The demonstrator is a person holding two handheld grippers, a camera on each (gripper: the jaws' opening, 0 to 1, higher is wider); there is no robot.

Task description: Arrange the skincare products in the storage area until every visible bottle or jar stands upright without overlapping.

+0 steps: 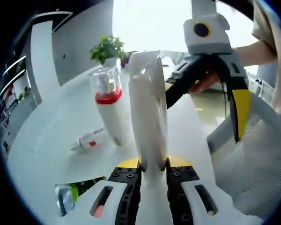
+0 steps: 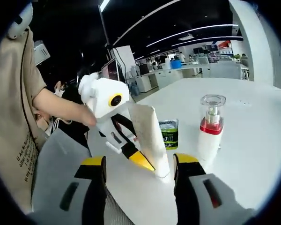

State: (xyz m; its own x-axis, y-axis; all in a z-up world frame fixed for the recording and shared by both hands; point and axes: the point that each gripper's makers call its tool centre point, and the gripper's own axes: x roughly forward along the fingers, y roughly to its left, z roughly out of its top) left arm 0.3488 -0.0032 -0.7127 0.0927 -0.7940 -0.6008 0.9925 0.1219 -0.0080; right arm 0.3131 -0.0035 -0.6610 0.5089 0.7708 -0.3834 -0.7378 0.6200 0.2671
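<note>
1. The broad white tabletop (image 1: 47,140) carries the skincare products; no tray or bin for storage is made out on it.
2. A tall white squeeze tube (image 1: 147,117) is held upright, cap end down, near the tabletop's edge. It is clamped between the fingers of the left gripper (image 1: 153,171). In the right gripper view the same tube (image 2: 152,140) appears to rest on its cap at the edge, so this item is judged nearly placed but not yet released.
3. A white pump bottle with a red collar and clear plastic cap (image 2: 210,129) is already standing upright, just beside the tube and apart from it. This item is judged done.
4. A short green-and-black labelled jar (image 2: 168,133) is seen standing behind the tube; whether it touches the tube cannot be told.
5. A small white tube with a red label (image 1: 89,140) is lying on its side near the pump bottle's base. It is judged still to be stood up.
6. The right gripper (image 2: 139,176) is held with its fingers wide apart and empty, facing the tall tube.
</note>
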